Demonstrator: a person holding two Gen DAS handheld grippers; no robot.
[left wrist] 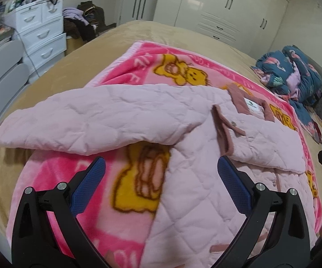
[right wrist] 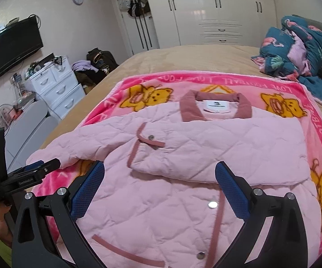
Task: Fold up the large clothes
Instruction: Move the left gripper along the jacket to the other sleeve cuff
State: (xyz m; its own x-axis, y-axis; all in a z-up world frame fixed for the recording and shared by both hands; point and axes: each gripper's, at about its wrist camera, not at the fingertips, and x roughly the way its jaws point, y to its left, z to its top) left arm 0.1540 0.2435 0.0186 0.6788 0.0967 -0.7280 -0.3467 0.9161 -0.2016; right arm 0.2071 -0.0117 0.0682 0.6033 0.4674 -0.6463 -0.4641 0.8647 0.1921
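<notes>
A pale pink quilted jacket (right wrist: pixel 205 138) with a dusty-rose collar lies front up on a bright pink bear-print blanket (right wrist: pixel 290 89). Its right sleeve is folded across the chest; its left sleeve (left wrist: pixel 89 120) stretches out to the left. My left gripper (left wrist: pixel 161 167) is open and empty, hovering just near of that outstretched sleeve. It also shows at the left edge of the right wrist view (right wrist: pixel 38 165), close to the sleeve end. My right gripper (right wrist: pixel 159 174) is open and empty above the jacket's lower front.
The blanket lies on a tan bed (right wrist: pixel 183 60). A crumpled blue flamingo-print quilt (right wrist: pixel 299 49) sits at the bed's far right. A white drawer unit (right wrist: pixel 58 84), a clothes pile (right wrist: pixel 93 64) and a wall television (right wrist: pixel 11 47) stand to the left. White wardrobes (right wrist: pixel 216 9) line the back wall.
</notes>
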